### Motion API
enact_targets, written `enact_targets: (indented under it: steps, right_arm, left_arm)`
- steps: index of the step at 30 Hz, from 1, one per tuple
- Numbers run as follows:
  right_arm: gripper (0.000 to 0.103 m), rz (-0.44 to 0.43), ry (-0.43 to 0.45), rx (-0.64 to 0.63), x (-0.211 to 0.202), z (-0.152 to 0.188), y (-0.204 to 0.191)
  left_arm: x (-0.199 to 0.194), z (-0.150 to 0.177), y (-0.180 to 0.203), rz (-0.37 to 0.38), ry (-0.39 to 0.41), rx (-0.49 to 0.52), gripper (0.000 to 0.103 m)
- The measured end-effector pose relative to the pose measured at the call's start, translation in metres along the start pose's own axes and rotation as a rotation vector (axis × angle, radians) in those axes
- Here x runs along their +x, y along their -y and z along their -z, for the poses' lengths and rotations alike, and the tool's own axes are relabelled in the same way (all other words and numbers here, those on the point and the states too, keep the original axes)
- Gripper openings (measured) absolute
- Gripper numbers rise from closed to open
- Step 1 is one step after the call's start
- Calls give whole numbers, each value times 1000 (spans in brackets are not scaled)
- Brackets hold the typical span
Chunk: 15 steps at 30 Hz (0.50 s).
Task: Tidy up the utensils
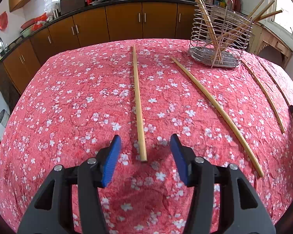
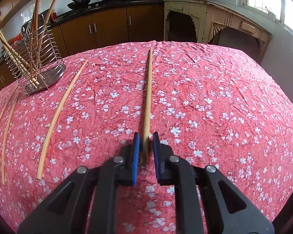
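A: Why are the chopsticks lying spread out like that on the worktop [image 1: 68, 97]?

B: They are lying well apart on the flowered cloth, each running roughly away from the person, so either hand can come in along a stick's length and take it by its near end. That is my reading, anyway.

A: And the left gripper [image 1: 145, 142]?

B: Its jaws are standing released, one blue pad on each side of the near end of a chopstick [image 1: 138, 101], not touching it. The stick is resting flat on the cloth between them. I judge it is lining up to close.

A: The right gripper [image 2: 146, 138] is doing something else?

B: Its jaws are standing nearly shut around the near end of another chopstick [image 2: 148, 89], apparently clenching it. The far tip is pointing away toward the back edge of the cloth. Holding it at the end is probably leaving the whole length free to drop into the holder.

A: Where is the holder?

B: The wire utensil holder [image 2: 39, 58] is standing upright near the far side of the worktop, between the two hands. Several chopsticks are already leaning in it. Two more loose ones [image 1: 216, 115] [image 1: 263, 95] are lying between the hands, near the holder's base.
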State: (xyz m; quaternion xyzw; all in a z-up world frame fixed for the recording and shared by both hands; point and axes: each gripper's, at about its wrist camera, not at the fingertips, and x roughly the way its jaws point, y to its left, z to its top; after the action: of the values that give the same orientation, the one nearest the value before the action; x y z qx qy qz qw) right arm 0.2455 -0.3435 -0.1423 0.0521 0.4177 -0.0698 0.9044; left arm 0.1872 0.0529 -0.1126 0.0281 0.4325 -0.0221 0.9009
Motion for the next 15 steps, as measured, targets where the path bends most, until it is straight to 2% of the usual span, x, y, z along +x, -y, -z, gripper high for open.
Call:
enact_targets:
  steps: [3, 5, 7, 9, 12, 15]
  right_arm:
    - [15, 9, 1, -6, 0, 0, -2]
    - [13, 6, 1, -5, 0, 0, -2]
    - [9, -1, 5, -7, 0, 0, -2]
    - [8, 0, 7, -16, 0, -1, -2]
    - [7, -7, 12, -14, 0, -1, 0]
    - [7, -7, 59, -18, -13, 1, 2]
  left_arm:
    - [-2, 1, 3, -5, 2, 4, 44]
    - [-3, 2, 5, -10, 5, 3, 35]
    - [-4, 2, 7, -14, 7, 5, 19]
    - [-5, 3, 9, -19, 8, 11, 10]
    - [-7, 5, 8, -16, 7, 10, 7]
    - [-14, 10, 3, 1, 12, -11, 7]
